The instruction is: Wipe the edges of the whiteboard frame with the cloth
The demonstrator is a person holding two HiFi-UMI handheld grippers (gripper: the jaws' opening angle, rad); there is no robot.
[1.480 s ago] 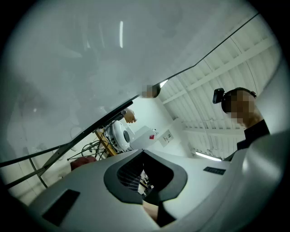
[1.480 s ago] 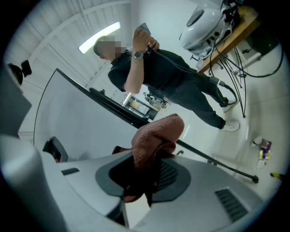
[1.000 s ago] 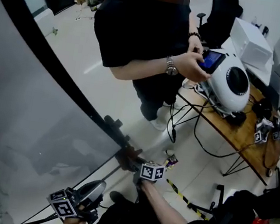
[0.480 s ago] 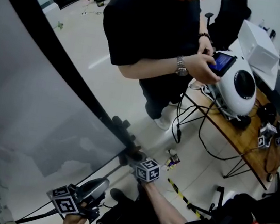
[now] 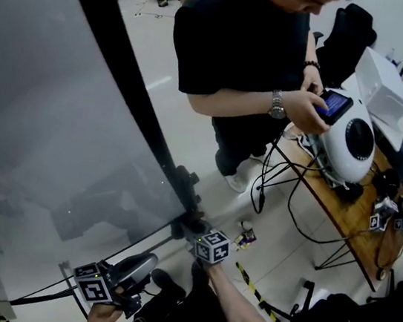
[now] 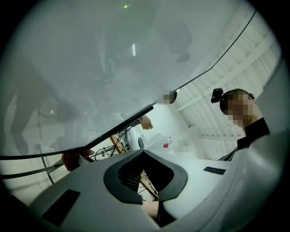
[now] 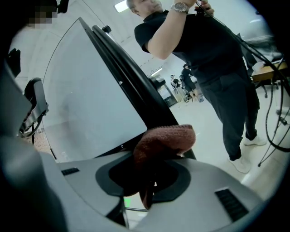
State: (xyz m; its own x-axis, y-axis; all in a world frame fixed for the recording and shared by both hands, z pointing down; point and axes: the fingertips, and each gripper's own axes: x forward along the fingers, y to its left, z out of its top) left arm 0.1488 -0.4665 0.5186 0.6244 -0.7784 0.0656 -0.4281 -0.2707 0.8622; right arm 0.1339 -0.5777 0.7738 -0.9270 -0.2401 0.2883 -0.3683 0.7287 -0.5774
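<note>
Head view and both gripper views. The right gripper [image 5: 189, 231] is raised on an outstretched forearm [image 5: 238, 316] to the lower end of the black whiteboard frame [image 5: 126, 85]. Its jaws are clamped on a reddish-brown cloth [image 7: 165, 140], whose bunched end touches the frame's edge near the bottom corner. The left gripper [image 5: 123, 281] is held low and close to the body in the left hand [image 5: 100, 314], below the board's bottom edge. Its jaws are drawn together with nothing between them and point up at the whiteboard [image 6: 113, 59].
</note>
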